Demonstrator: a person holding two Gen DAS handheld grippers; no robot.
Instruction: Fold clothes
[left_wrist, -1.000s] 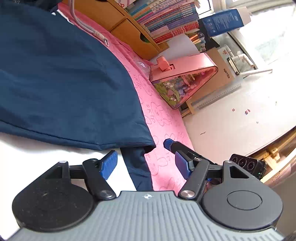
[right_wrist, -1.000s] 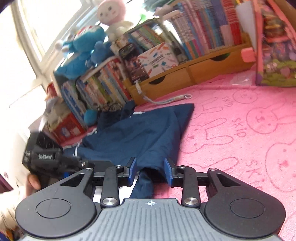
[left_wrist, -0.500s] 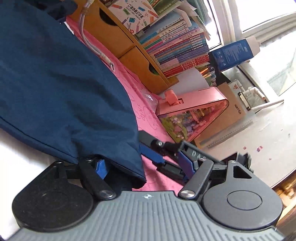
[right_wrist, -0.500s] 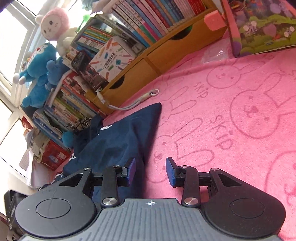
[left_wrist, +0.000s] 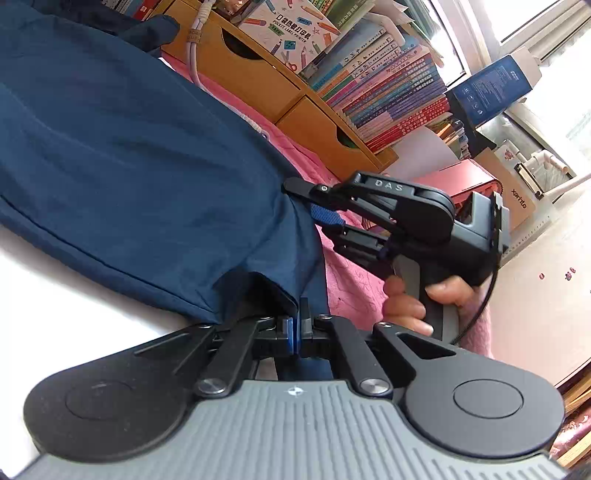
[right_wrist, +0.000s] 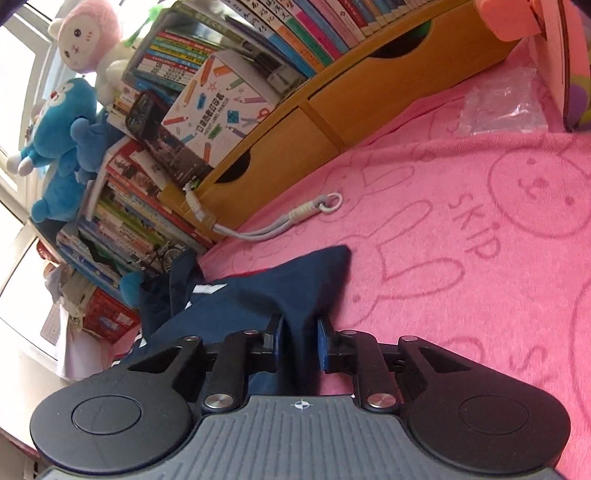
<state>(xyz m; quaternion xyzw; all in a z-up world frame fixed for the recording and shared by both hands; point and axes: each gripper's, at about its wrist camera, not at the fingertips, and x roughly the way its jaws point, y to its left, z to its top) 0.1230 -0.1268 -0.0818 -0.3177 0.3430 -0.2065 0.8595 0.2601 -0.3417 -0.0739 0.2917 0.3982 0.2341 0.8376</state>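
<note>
Big picture first: the pink rabbit-print blanket (right_wrist: 461, 229) fills the right side of the right wrist view, and it's my folding surface. The navy garment (left_wrist: 140, 155) takes up the whole left half and centre of the left wrist view, spread mostly flat w/ a few soft wrinkles. No crisp fold in it that I can see, so I'd judge the job barely begun: this looks like the first pick-up, w/ every fold left to do.

In the right wrist view the same cloth runs from lower centre up to a pointed corner mid-frame, and a white-striped bit shows at lower left. Cannot tell if that's collar or cuff.

My left gripper (left_wrist: 297, 326), bottom centre of its view, has just been closing and is clenched tight on the garment's near hem; cloth bunches up right above the pads.

My right gripper (right_wrist: 299, 343), bottom centre of its view, has just been closing too. A ridge of navy cloth sits betw. the jaws. The left pad looks against it, a sliver of gap shows by the right pad, so it reads as not fully pinched yet. In the left wrist view that gripper sits centre right, nose at the garment's edge.

Left to do, I'd say: finish the right grasp, lift both corners, carry them over, lay down, smooth, repeat.
</note>
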